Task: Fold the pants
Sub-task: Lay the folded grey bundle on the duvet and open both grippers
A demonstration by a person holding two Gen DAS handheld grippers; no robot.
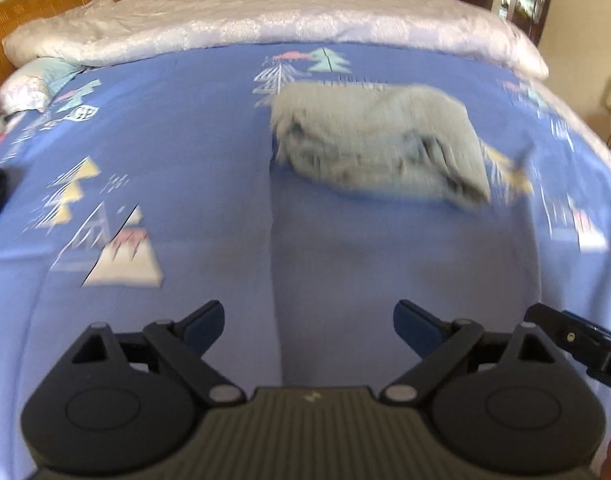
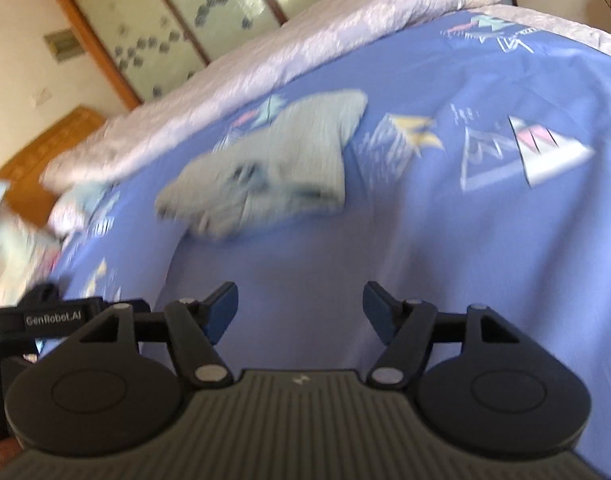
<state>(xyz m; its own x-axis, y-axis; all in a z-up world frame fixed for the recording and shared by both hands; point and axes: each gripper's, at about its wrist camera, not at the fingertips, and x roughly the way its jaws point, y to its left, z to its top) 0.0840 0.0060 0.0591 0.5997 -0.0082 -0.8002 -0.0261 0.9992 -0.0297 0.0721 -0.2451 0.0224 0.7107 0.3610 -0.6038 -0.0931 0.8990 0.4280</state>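
Note:
The grey pants [image 1: 379, 142] lie folded into a compact bundle on the blue patterned bedspread [image 1: 185, 168], well ahead of my left gripper [image 1: 308, 326], which is open and empty above the bedspread. In the right wrist view the same bundle [image 2: 265, 172] lies ahead and left of my right gripper [image 2: 300, 310], also open and empty. Both views are motion-blurred. Part of the right gripper's body shows at the left view's right edge [image 1: 577, 340], and the left gripper's body at the right view's left edge [image 2: 45, 320].
A white quilt [image 1: 265, 20] is rolled along the far side of the bed. Pillows [image 1: 37, 84] lie at the far left by a wooden headboard [image 1: 25, 12]. A wardrobe with patterned glass doors [image 2: 177, 20] stands behind the bed.

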